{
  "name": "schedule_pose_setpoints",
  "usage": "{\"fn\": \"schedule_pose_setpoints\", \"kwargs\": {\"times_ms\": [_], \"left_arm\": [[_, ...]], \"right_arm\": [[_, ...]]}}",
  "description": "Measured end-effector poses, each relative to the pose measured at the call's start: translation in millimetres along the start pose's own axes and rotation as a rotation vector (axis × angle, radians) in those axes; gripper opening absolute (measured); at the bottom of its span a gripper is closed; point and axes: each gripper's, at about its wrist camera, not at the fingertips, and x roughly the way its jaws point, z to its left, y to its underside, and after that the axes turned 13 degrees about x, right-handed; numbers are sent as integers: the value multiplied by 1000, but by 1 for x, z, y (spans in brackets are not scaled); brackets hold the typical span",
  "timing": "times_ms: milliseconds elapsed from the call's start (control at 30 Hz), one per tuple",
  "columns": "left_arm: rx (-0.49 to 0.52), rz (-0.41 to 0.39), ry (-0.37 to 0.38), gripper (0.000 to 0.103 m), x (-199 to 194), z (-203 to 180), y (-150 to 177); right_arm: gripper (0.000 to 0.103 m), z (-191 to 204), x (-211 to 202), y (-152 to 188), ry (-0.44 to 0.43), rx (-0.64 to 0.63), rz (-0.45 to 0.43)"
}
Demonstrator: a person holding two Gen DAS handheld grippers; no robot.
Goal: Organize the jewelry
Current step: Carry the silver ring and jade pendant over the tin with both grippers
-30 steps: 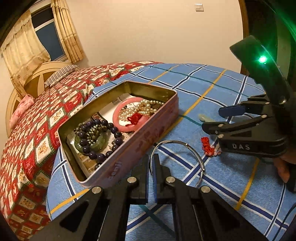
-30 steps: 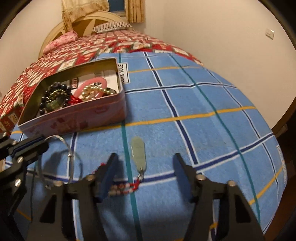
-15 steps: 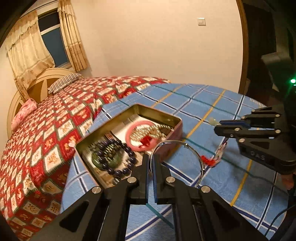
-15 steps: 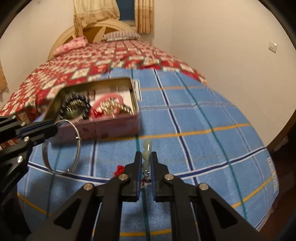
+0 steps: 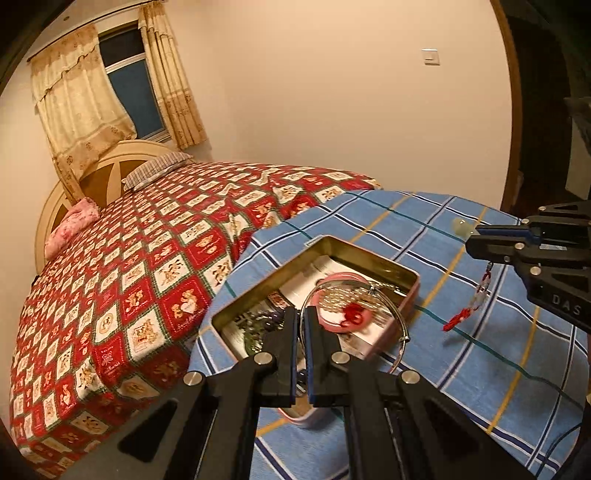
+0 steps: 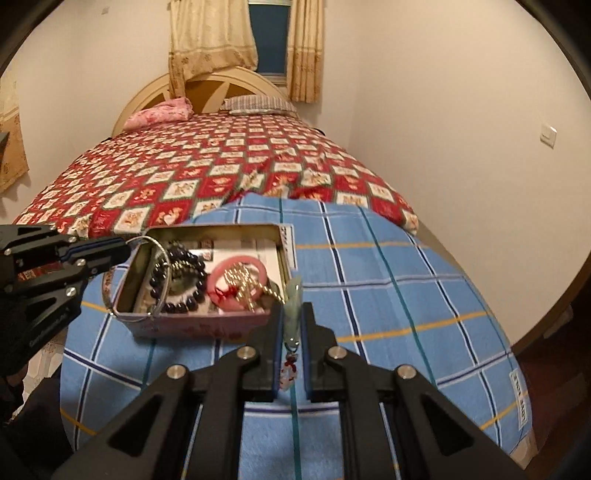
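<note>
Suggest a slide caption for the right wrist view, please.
Right gripper carries a jade pendant toward the open tin; left gripper holds a silver bangle over it.

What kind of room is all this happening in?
Most likely a bedroom at home. A bed with a red patterned quilt and pillows fills it, with a curved headboard under a curtained window.

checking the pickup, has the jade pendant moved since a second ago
Yes. The jade pendant lay flat on the blue plaid cloth; now it hangs clamped in the right gripper, raised off the cloth and closer to the tin.
</note>
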Motion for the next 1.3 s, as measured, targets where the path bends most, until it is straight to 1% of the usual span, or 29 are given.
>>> {"fn": "schedule_pose_setpoints", "kwargs": {"times_ms": [333, 533, 967, 1300], "left_arm": [[12, 3, -39, 2, 11, 19, -6], [5, 15, -50, 2, 19, 28, -6], [-10, 49, -78, 2, 44, 46, -7], [-38, 73, -75, 2, 62, 56, -6]], "right_arm": [[11, 23, 4, -25, -15, -54, -41], [11, 35, 10, -35, -32, -77, -46], [11, 46, 39, -46, -48, -76, -37], [11, 51, 60, -50, -49, -81, -23]]}}
